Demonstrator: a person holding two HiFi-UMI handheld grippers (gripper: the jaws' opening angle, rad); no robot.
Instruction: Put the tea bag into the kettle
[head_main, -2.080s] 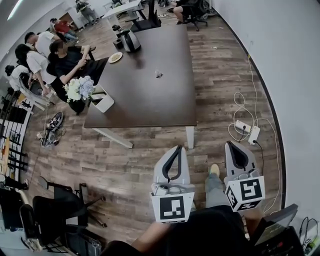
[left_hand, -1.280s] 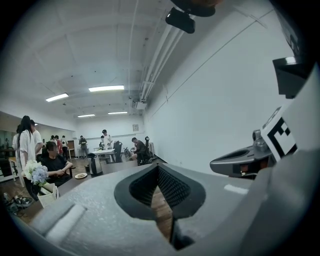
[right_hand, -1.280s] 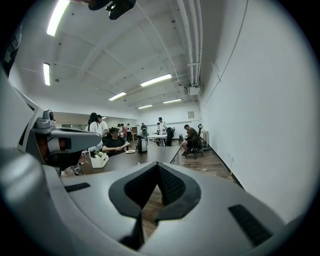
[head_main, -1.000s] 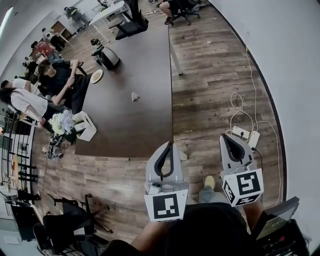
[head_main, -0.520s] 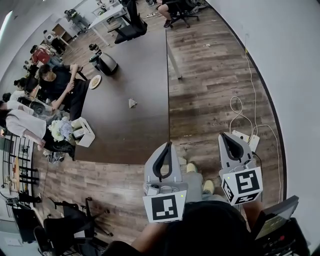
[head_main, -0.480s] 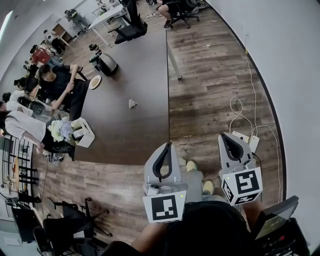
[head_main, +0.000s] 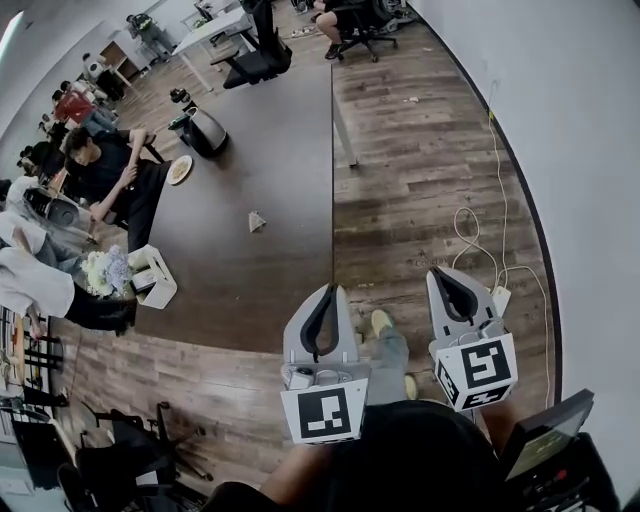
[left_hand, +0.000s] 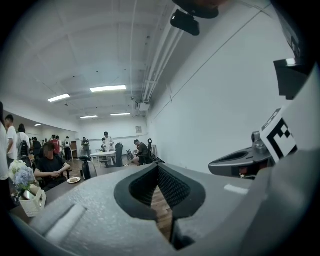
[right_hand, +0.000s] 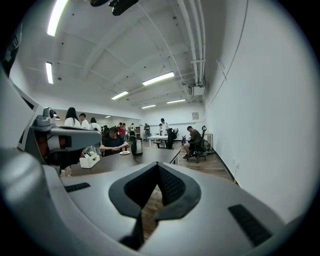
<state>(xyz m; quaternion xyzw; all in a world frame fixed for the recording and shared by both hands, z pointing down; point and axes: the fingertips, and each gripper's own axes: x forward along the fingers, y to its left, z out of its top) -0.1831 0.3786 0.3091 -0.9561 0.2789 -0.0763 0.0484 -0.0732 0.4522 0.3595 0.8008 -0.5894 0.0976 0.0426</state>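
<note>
Dark table (head_main: 285, 140), tea bag (head_main: 256, 221), wood floor (head_main: 420, 180)

Both grippers over the wood floor (head_main: 420, 180), short of the table (head_main: 280, 150).
Left gripper (head_main: 325, 291) and right gripper (head_main: 437, 272): tips together, nothing held. Tea bag (head_main: 257, 221) mid-table, well apart from kettle (head_main: 206, 133) at far end; plate (head_main: 180, 169) near kettle.

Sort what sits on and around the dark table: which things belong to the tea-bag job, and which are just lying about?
Job in hand: tea bag; kettle.
Lying about: plate; flowers; white box; power strip on the floor.
</note>
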